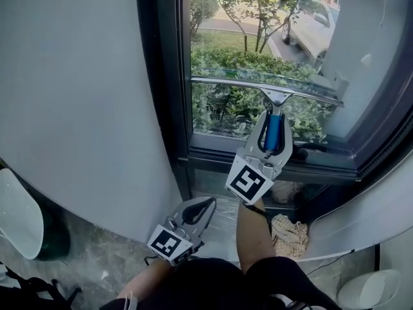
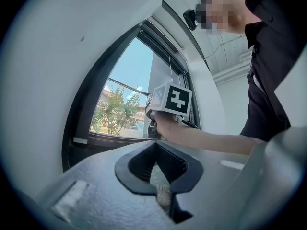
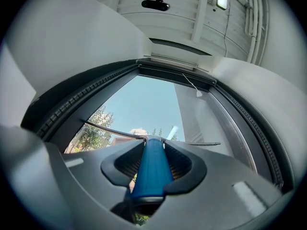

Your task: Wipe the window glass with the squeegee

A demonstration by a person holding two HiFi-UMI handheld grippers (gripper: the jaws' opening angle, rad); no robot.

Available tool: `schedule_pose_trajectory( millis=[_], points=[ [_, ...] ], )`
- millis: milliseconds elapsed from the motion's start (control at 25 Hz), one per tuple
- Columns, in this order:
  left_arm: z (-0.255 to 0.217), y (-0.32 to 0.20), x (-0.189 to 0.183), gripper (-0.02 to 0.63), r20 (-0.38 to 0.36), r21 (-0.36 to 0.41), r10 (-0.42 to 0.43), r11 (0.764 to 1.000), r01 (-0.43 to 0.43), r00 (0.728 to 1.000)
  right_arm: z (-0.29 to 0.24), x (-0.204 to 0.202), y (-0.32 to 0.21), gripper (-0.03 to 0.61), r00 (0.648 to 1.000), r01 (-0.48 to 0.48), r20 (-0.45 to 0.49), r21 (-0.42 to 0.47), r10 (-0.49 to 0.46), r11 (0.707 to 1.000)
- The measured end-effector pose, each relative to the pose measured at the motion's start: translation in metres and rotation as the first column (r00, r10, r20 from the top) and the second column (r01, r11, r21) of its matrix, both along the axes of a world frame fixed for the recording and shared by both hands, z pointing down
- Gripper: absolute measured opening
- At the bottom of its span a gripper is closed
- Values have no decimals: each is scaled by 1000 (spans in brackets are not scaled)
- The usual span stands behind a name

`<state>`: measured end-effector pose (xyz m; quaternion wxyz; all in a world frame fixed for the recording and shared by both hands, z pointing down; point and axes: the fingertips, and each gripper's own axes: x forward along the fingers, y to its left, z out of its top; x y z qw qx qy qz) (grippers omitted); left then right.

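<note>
The squeegee's metal blade (image 1: 264, 84) lies nearly level across the window glass (image 1: 226, 50), about midway up the visible pane. Its blue handle (image 1: 273, 131) runs down into my right gripper (image 1: 275, 118), which is shut on it. In the right gripper view the blue handle (image 3: 151, 171) sits clamped between the ribbed pads of the right gripper (image 3: 153, 162), and the blade (image 3: 110, 131) crosses the glass (image 3: 144, 104) beyond. My left gripper (image 1: 208, 204) hangs low beside the white wall, well below the window; the left gripper (image 2: 158, 169) is shut with nothing in it.
A curved white wall (image 1: 77, 95) stands left of the dark window frame (image 1: 213, 150). A crumpled cloth (image 1: 289, 232) lies on the floor under the sill. White containers sit at the lower left (image 1: 16, 212) and lower right (image 1: 368, 289). The person's forearm (image 2: 201, 138) reaches to the right gripper's cube (image 2: 171, 98).
</note>
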<state>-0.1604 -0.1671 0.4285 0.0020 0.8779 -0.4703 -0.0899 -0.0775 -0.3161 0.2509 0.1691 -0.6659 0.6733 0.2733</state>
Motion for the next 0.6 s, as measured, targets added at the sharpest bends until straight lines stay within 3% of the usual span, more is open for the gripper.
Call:
schedule_pose_trajectory(
  millis=[160,280,600],
  points=[
    [4,1,0,-2,20,9,-4,1000,3,1000,5,0,-1,135,1000,-5,-5,-5,5,1000],
    [-7,1,4,-2,-5,35,5,999,-4,1000,6,0,-1,136,1000,-7,-1,-4,7,1000],
    [13,5,6,-2,4,-20,41,999,-41,999,16,0,-1,135,1000,-17,1,-19,17,1000]
  ],
)
